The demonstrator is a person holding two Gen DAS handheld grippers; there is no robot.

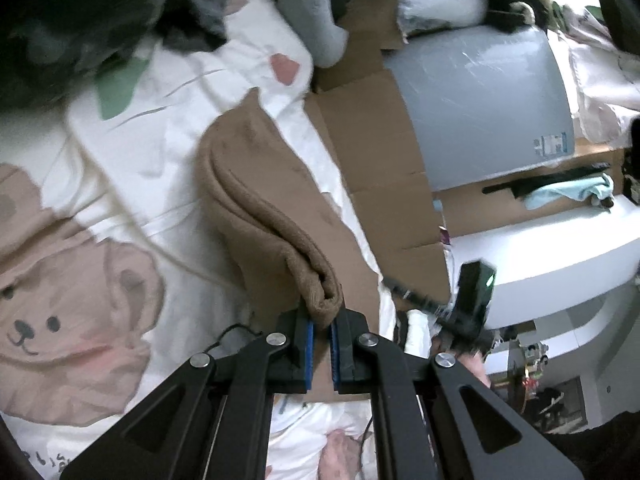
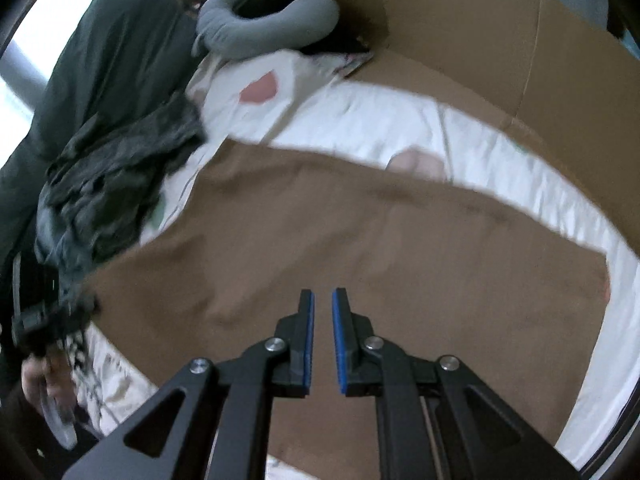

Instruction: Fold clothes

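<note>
Left gripper [image 1: 322,320] pinches a bunched corner of the brown garment [image 1: 256,192] between its blue pads, lifting the fold off the white bear-print bedsheet [image 1: 132,152]; right gripper [image 2: 322,300] hovers over the spread brown cloth, jaws slightly apart, holding nothing. Beyond lie a dark heap of clothes [image 2: 116,176], grey pillow [image 2: 272,28] and flattened cardboard [image 2: 480,48]

No text can be read. The grey box [image 1: 480,104] carries a small blue-and-white label [image 1: 554,146], too blurred to make out. Dark marks on the sheet [image 1: 132,168] at the lower left edge are also unreadable.
</note>
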